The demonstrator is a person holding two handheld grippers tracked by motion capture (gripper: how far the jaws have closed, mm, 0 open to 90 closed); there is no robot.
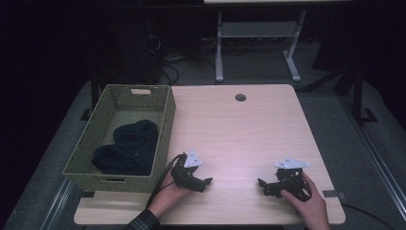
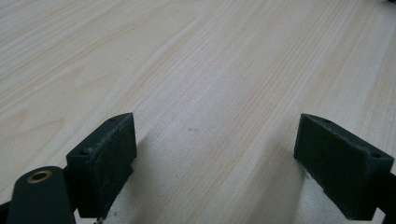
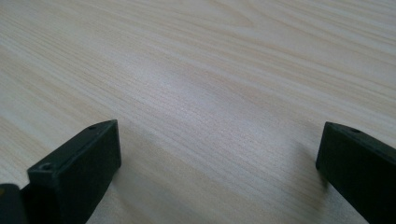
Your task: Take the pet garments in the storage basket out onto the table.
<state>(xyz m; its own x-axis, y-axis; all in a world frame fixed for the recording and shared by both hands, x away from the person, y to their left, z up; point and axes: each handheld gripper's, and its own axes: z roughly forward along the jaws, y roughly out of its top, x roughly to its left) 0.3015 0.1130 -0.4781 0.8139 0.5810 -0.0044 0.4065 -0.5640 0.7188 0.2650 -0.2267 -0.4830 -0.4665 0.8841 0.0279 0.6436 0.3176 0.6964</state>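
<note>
Clothing (image 1: 127, 148), dark and bundled, lies in the near half of the woven green basket (image 1: 165, 125), and that is the one loose thing we see on this table. It sits just to the outer side of our left gripper (image 1: 207, 183), a little farther from us than the tool itself, with the basket's near right corner close to the left hand (image 1: 168, 192) but not touching the jaws. The basket stands on the left edge of the wooden table (image 1: 239, 129), its long side running away from us.

Our left gripper rests low over the tabletop beside the basket, its grey three-cornered plate facing up and its jaws aimed toward our right gripper (image 1: 261, 184). In the left gripper view (image 2: 215, 154) the two black jaws stand spread wide apart with bare wood grain between them, so we read them as released and holding nothing. A black cable (image 1: 160, 184) trails from this tool back toward us.

Our right gripper lies well apart from the left one, on the opposite side of the table's near edge, held in the right hand (image 1: 309, 201) with its jaws pointing back toward the left tool. In the right gripper view (image 3: 217, 158) its jaws are likewise spread, released, with bare table between them.

Beyond both tools, a round cable hole (image 1: 240, 97) sits near the table's far edge.
</note>
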